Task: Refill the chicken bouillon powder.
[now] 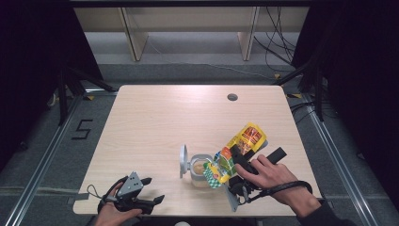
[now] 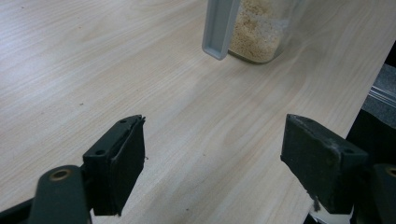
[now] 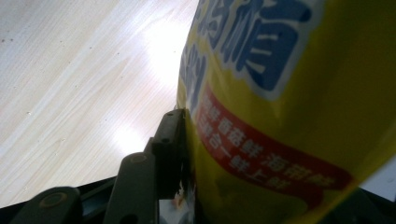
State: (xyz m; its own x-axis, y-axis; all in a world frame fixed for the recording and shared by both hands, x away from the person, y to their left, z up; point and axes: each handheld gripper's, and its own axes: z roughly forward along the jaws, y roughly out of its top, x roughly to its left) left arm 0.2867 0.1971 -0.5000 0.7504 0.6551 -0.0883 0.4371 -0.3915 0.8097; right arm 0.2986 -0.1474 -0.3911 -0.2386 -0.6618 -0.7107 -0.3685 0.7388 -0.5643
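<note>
Snack bag (image 1: 237,150), pinched in the right gripper (image 1: 231,165) near the counter's (image 1: 160,117) front edge, was tilted mouth-down over the open jar (image 1: 201,170), apparently to pour, while the left gripper (image 1: 149,190) waited spread and empty at the front-left corner.

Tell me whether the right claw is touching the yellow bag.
Touching. In the right gripper view, the right claw's black pad presses flat against the yellow bag, with no gap showing.

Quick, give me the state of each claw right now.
Left claw: open, holding nothing, above the table.
Right claw: closed on the yellow packet, tilted over the clear jar.
</note>
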